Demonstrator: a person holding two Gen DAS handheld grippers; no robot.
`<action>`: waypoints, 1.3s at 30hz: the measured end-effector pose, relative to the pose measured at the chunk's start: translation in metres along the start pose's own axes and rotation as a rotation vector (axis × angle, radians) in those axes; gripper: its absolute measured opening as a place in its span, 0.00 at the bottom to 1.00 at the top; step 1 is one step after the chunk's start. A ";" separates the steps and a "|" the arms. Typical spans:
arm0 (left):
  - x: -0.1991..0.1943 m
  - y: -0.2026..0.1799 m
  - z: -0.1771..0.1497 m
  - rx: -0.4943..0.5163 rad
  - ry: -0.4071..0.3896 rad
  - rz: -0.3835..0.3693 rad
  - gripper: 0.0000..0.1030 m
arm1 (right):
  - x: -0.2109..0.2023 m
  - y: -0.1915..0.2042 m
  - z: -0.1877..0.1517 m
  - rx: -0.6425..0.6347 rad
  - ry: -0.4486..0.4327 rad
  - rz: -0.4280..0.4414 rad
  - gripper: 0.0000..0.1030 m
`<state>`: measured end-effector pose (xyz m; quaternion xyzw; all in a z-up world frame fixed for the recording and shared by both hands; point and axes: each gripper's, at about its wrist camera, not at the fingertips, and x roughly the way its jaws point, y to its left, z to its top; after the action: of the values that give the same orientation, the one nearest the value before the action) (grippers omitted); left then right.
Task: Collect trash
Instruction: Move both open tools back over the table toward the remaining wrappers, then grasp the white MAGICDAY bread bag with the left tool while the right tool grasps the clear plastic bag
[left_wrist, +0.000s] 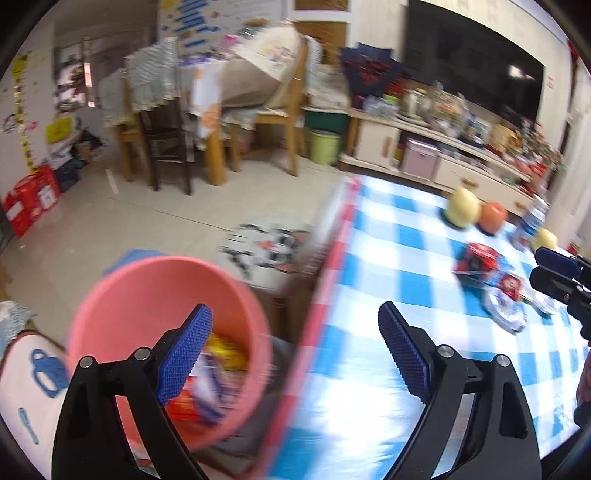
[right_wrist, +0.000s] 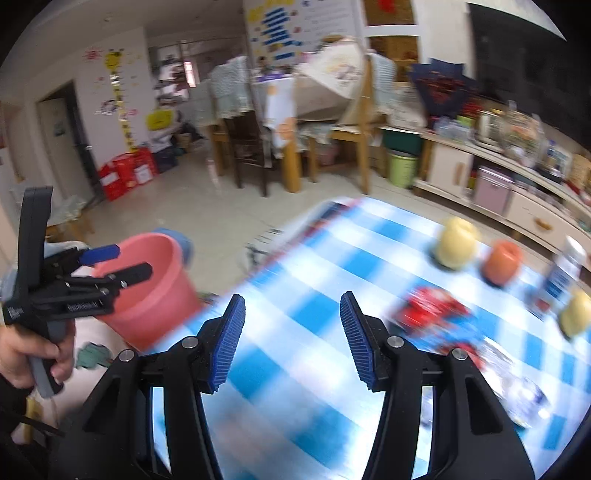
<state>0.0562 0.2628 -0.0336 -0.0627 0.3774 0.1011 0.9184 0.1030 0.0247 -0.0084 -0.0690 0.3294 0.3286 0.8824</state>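
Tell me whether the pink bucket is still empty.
No. The left wrist view shows the pink bucket already holding yellow, red and blue wrappers.

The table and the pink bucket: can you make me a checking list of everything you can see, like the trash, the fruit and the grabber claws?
Surface: table under a blue and white checked cloth, red edge.
Job's things: pink bucket beside the table, below its edge, wrappers already inside; red wrapper and silvery wrappers lie on the cloth.
Clutter: two yellow fruits, an orange fruit, a blue and white carton.
Grippers: left gripper open and empty by the bucket; right gripper open and empty over the cloth.
Cables: nothing seen.
Surroundings: wooden chairs, green bin, cluttered sideboard.
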 end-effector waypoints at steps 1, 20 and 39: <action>0.007 -0.016 -0.002 0.013 0.017 -0.020 0.88 | -0.005 -0.011 -0.008 0.008 0.002 -0.020 0.54; 0.099 -0.291 -0.028 0.210 0.149 -0.211 0.88 | -0.059 -0.203 -0.113 0.073 0.075 -0.278 0.75; 0.125 -0.285 -0.034 0.210 0.159 -0.157 0.61 | 0.000 -0.216 -0.099 -0.019 0.105 -0.196 0.79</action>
<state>0.1866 -0.0032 -0.1352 -0.0033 0.4514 -0.0164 0.8922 0.1850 -0.1764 -0.1055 -0.1265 0.3638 0.2398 0.8911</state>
